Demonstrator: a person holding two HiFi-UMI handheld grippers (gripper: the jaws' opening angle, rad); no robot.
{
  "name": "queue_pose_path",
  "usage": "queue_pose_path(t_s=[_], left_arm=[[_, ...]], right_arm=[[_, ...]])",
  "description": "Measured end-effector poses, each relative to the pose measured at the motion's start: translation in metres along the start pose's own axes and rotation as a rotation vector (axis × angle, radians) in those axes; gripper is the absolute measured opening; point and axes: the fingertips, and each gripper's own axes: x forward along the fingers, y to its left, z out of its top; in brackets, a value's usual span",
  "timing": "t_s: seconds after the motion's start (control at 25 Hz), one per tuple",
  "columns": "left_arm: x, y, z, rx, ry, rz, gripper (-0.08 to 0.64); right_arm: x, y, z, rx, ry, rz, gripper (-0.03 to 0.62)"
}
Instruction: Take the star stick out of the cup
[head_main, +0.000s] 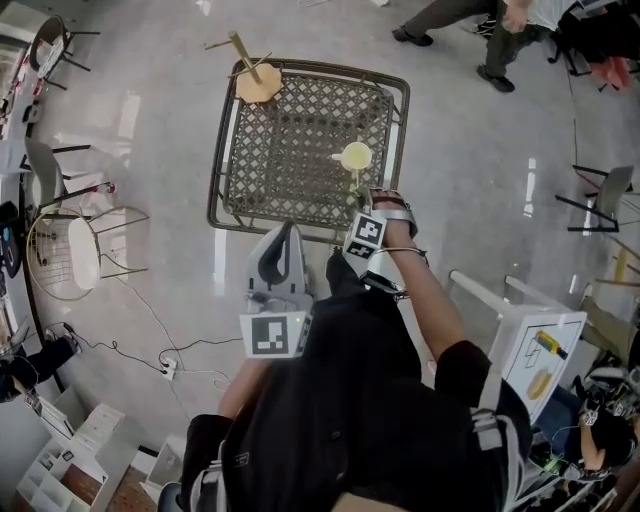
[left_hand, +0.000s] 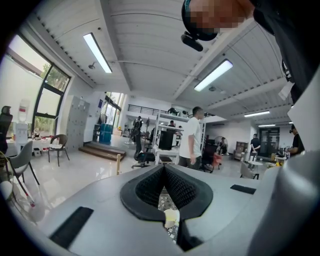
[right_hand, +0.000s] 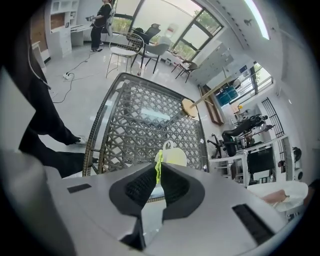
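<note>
so the right gripper (right_hand: 159, 174) has its jaws pinched down on the star stick (right_hand: 158, 161), pads pressed up against it with no real gap on either side. The stick is a thin neon yellow-green strip standing up between the jaw tips, and its lower end looks like it runs down into the cup (right_hand: 175, 156) just beyond the tips. I can't make out the star end, it's too skinny and half hidden by the pads. The left gripper (left_hand: 163, 171) is held back by the person's body, jaws closed together with nothing in them, well short of the cup.

What I'd worry about: nothing is steadying that cup. It's a small pale thing that looks light, sitting on the lattice table (right_hand: 132, 117) close to the edge. If the pull goes sideways instead of straight up, the stick could catch the rim and drag or tip the cup along with it. The other worry is the grip itself. That stick is so thin it could swivel or slide out between the pads partway through the lift, especially if the star end snags inside the cup
</note>
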Motion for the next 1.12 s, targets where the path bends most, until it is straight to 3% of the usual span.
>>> queue_pose_path(t_s=[0.2, 0.48, 0.56, 0.76, 1.12], left_arm=[[-0.011, 0.001, 0.003, -0.002, -0.011, -0.010, 0.015], [-0.045, 0.001, 0.013, 0.013, -0.053, -0.049, 0.015], [-0.059, 0.003, 0.014, 0.012, -0.060, -0.059, 0.015], [-0.095, 0.006, 0.018, 0.001, -0.095, -0.101, 0.015], [-0.163, 0.011, 0.004, 0.007, -0.099, -0.222, 0.015]], right_arm=[[-0.011, -0.009, 0.000, 0.064, 0.006, -0.055, 0.022], [-0.051, -0.013, 0.003, 0.255, -0.017, -0.140, 0.021], [-0.067, -0.011, 0.006, 0.374, -0.049, -0.150, 0.021], [-0.121, -0.010, 0.009, 0.807, -0.193, -0.184, 0.021], [-0.237, 0.034, 0.016, 1.224, -0.380, -0.369, 0.021]])
